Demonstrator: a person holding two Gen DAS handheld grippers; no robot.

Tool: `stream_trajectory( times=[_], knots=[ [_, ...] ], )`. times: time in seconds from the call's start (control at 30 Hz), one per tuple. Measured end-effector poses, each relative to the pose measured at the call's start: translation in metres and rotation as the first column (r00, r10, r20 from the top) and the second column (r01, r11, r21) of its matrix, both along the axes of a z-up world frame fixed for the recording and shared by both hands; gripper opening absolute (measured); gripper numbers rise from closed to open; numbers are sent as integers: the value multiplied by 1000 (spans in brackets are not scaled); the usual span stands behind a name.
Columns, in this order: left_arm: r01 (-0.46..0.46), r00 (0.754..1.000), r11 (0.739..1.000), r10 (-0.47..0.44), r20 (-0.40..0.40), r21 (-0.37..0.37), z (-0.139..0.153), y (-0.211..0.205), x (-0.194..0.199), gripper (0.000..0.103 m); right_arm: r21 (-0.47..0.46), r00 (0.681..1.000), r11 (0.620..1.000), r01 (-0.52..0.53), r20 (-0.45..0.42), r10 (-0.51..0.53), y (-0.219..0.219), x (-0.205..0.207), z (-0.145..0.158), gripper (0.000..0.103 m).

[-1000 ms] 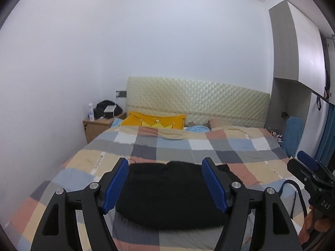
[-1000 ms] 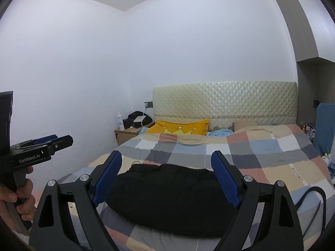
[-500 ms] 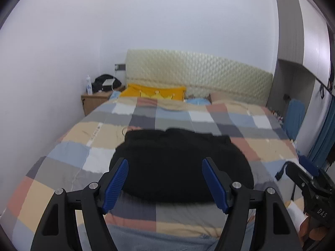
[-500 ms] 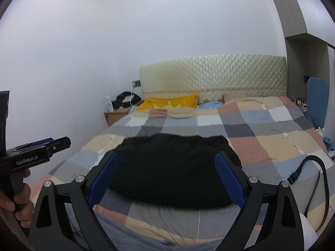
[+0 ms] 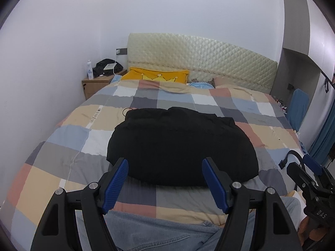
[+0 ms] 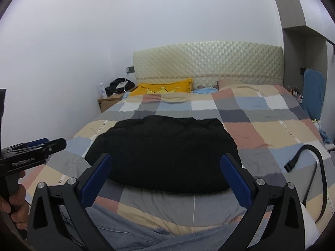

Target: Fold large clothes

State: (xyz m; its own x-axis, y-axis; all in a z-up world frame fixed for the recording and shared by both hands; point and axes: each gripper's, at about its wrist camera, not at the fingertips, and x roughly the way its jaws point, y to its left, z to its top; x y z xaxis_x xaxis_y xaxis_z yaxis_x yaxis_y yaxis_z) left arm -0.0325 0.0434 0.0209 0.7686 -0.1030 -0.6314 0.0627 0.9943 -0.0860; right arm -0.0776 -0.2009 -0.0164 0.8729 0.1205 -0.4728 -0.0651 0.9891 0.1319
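A black garment [image 5: 180,144] lies spread in a rounded heap on the bed [image 5: 62,125], on the checked quilt, about midway between the side edges and nearer the foot edge than the quilted headboard [image 5: 201,62]. Its near hem lies close to the foot edge.

The left claw [image 5: 165,179] hangs over the foot edge, its blue pads apart at a moderate width, nothing between them; the garment's near hem shows beyond the fingertips, and contact cannot be confirmed. The right claw [image 6: 165,173] stands at its widest, its jaws having just been opening, with nothing gripped; the garment shows beyond and between the pads.

A black strap [image 6: 301,159] lies on the quilt near the right edge of the bed, well apart from the garment. A yellow pillow [image 5: 157,76] rests against the headboard at the head edge. A wooden nightstand [image 5: 95,84] stands beside the head-left corner, carrying a bottle [image 5: 90,70] and a dark bag [image 5: 106,67]. Blue denim [image 5: 157,230] fills the foreground below both claws.
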Motion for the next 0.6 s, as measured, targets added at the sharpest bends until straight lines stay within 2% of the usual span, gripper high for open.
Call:
stream_trajectory(
  times=[0.6],
  knots=[
    [-11, 1000, 1000, 11, -3, 3, -1, 0, -1, 78, -13, 1000, 1000, -3, -31, 3, 4, 2, -6, 103]
  ],
)
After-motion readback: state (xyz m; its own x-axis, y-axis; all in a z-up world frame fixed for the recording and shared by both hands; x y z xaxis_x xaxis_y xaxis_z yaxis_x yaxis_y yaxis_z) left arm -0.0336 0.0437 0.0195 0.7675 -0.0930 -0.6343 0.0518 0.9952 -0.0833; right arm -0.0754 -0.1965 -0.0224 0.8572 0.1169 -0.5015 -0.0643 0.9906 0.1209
